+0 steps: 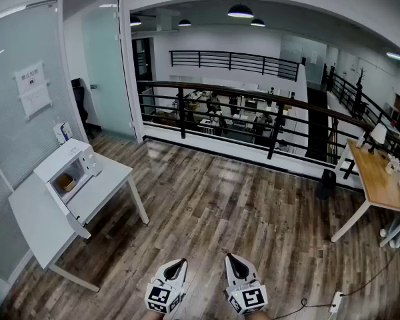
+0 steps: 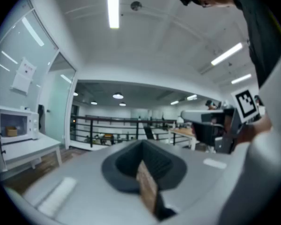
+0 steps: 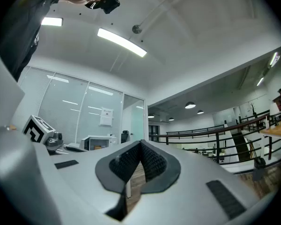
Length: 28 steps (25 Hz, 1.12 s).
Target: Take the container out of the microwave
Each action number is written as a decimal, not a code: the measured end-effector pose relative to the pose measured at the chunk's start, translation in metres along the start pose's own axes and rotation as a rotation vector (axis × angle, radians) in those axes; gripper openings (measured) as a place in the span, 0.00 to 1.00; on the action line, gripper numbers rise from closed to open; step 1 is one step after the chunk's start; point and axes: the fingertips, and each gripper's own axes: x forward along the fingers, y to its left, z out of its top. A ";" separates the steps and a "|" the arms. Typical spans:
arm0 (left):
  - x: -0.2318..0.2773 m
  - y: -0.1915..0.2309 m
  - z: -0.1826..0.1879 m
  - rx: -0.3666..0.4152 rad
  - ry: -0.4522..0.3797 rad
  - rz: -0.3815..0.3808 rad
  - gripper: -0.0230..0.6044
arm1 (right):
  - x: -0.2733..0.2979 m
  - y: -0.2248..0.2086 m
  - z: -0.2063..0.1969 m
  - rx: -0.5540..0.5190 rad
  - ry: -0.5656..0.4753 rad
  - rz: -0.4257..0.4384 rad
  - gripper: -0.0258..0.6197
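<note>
A white microwave stands on a white table at the left wall, its door open. A brown container sits inside it. Both grippers are far from it, low in the head view over the wooden floor. My left gripper is shut with nothing in it, and my right gripper is shut and empty beside it. The left gripper view has the microwave far off at the left with the container in it. The right gripper view shows the microwave small and distant.
A black railing runs across the room's far side. A wooden desk stands at the right, with a power strip and cable on the floor near it. A glass wall and doorway lie behind the microwave table.
</note>
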 end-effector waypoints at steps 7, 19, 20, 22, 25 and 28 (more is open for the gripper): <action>-0.021 0.032 0.017 -0.002 -0.036 0.026 0.04 | 0.011 0.030 0.014 -0.038 -0.024 -0.001 0.04; -0.055 0.056 0.018 -0.041 -0.063 0.036 0.04 | 0.016 0.077 0.031 0.003 -0.087 0.017 0.04; -0.058 0.058 0.017 -0.043 -0.062 0.034 0.04 | 0.016 0.081 0.031 0.004 -0.087 0.025 0.04; -0.064 0.063 0.015 -0.045 -0.065 0.034 0.04 | 0.018 0.091 0.030 0.006 -0.087 0.035 0.04; -0.078 0.074 0.015 -0.043 -0.081 0.045 0.04 | 0.019 0.104 0.029 0.010 -0.088 0.023 0.04; -0.092 0.083 0.016 -0.042 -0.088 0.050 0.04 | 0.021 0.118 0.028 0.007 -0.077 0.019 0.04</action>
